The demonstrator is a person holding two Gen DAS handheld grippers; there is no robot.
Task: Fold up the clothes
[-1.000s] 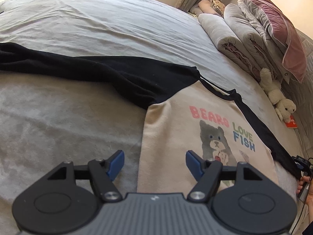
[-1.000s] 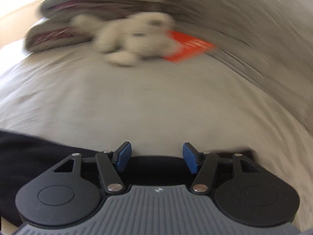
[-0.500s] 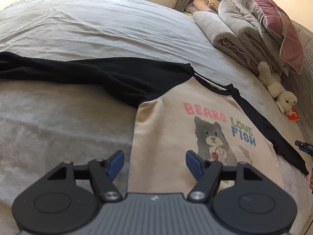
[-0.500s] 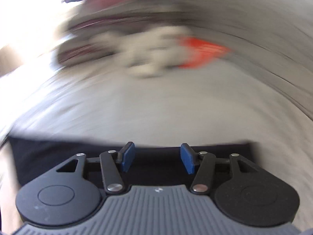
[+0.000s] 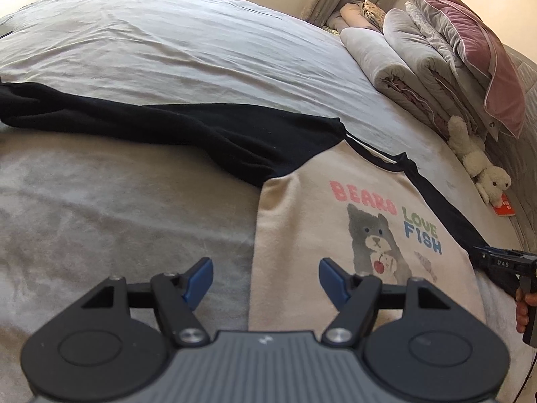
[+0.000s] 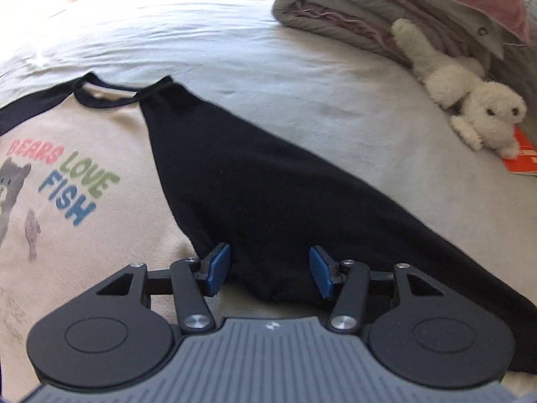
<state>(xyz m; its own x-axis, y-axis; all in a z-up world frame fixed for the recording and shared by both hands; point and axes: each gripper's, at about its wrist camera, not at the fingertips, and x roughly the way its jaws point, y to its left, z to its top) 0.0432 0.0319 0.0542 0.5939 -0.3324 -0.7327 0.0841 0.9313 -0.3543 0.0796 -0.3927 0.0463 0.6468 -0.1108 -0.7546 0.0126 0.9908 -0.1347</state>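
1. Lying flat on the grey bed in front of you is a raglan shirt — cream body, black sleeves, printed with a grey bear and the words "BEARS LOVE FISH".
2. Your left gripper hovers over the shirt's lower left side edge with its blue-padded jaws spread wide, gripping nothing; one pad is over bare bedding, the other over the cream cloth.
3. From there the shirt's left sleeve stretches straight out across the bed, far to the left.
4. Your right gripper sits low over the shirt's right sleeve, jaws also open, with a fold of black cloth between the pads (whether either pad touches the fabric, I cannot tell).
5. In the left wrist view that same tool shows at the far right edge, with your fingers wrapped around its handle.
6. Beyond the shirt, at the head of the bed, a white plush dog lies against a stack of folded grey quilts — a pink pillow is on top, and a red card is just beside the toy.
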